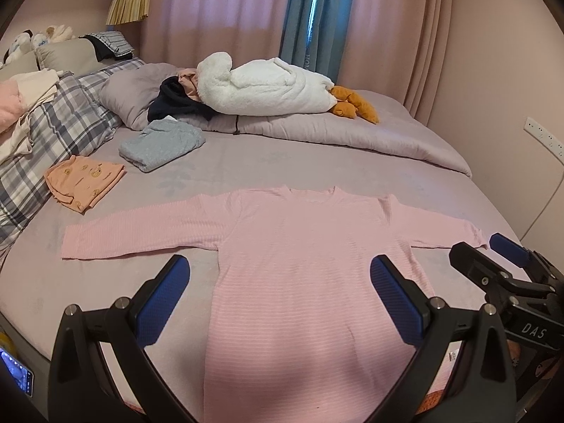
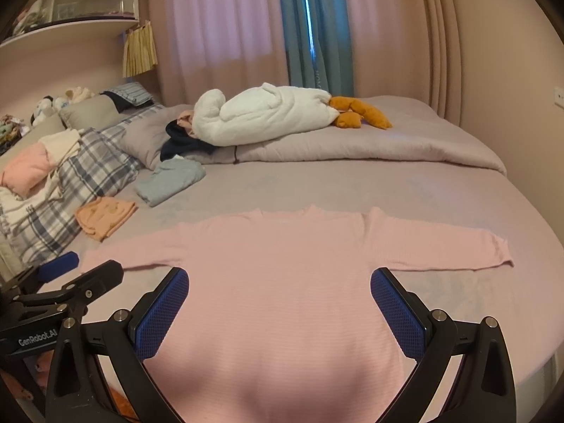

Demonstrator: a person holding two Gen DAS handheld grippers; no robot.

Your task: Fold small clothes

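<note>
at the far left, on the bed (image 1: 317, 162), plaid pillows (image 1: 53, 123) lie with some loose clothes on them. just beside them rests a folded orange garment (image 1: 84, 179), and a little further back a folded grey-blue garment (image 1: 160, 144). behind these, on the rolled quilt, a white plush goose (image 1: 268, 88) lies on its side with its orange feet to the right.

the pink long-sleeve shirt (image 1: 299, 246) is spread flat on the near part of the bed, collar away from the cameras, both sleeves stretched out to the sides.

the left claw (image 1: 280, 303) is released: its blue pads stand wide apart above the shirt's body and hold nothing. the right claw (image 2: 280, 313) is also released, its pads wide apart over the same shirt body and grasping nothing. in the left wrist view the right claw is at the right edge, near the end of the right sleeve.
</note>
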